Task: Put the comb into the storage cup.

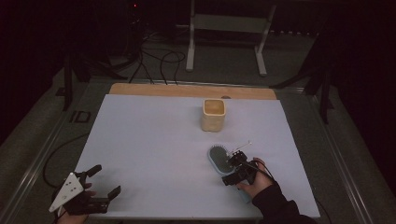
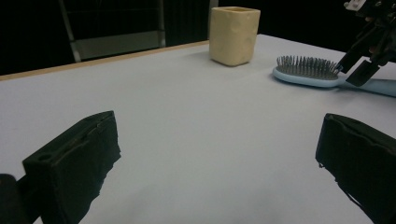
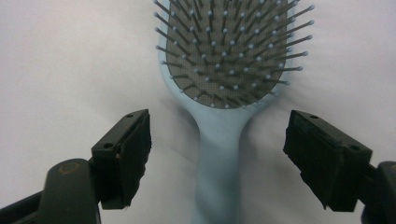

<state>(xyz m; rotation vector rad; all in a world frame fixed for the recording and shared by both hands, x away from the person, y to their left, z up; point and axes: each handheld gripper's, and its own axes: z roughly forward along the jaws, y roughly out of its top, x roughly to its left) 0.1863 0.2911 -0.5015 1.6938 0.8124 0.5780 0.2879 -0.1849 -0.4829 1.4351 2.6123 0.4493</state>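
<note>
A light-blue hairbrush [image 1: 216,157] lies bristles-up on the white sheet, right of centre, its handle toward the person. My right gripper [image 1: 231,169] hovers low over that handle. In the right gripper view, the jaws of the right gripper [image 3: 217,140] stand open on either side of the brush handle [image 3: 218,158], with a gap on each side and no contact. A cream cup [image 1: 213,114] stands upright beyond the brush. At the front left corner, my left gripper [image 1: 105,181] rests open with nothing between its fingers. Its own view shows the cup [image 2: 233,35], the hairbrush [image 2: 306,74] and the right gripper [image 2: 359,65] farther off.
The white sheet [image 1: 149,140] covers most of the table, and a strip of wooden tabletop [image 1: 187,90] shows at the back edge. Behind the table, a pale metal stand [image 1: 226,28] and cables [image 1: 159,60] are on the dark floor.
</note>
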